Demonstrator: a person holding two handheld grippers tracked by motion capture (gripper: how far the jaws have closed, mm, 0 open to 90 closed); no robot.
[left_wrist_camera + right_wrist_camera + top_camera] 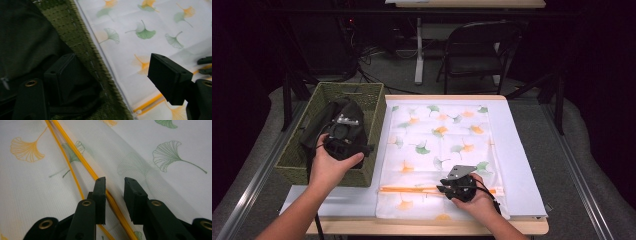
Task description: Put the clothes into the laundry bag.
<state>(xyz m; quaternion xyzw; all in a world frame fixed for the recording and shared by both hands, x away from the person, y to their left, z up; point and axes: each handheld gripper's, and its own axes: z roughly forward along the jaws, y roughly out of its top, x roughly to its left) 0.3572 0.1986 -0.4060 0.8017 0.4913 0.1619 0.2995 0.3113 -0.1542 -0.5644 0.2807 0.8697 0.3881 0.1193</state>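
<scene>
A white, sheer mesh bag printed with green and orange ginkgo leaves lies flat across the middle of the pale table top, its orange zipper running along the near edge. The weave is fine and gridded, thin enough that leaves on the under layer show through faintly. In the right gripper view the zipper is a pair of narrow orange bands crossing the cloth on a slant.

The right gripper rests low on the bag near the table's near edge, its black jaws standing narrowly apart with the orange zipper band passing between them; I cannot tell whether they touch it. A grey three-cornered plate sits on top of it.

At the table's left edge stands a rectangular olive-green woven basket, coarse and ribbed, its rim stitched in tight rows. Inside lies a dark, soft, crumpled garment. The left gripper is held over the basket's near right corner, jaws spread wide: one dips into the dark cloth inside the basket, the other hangs beyond the rim over the bag.

I read no writing anywhere. The room beyond is dim, with a black folding chair, a second light desk and cables on a grey floor.
</scene>
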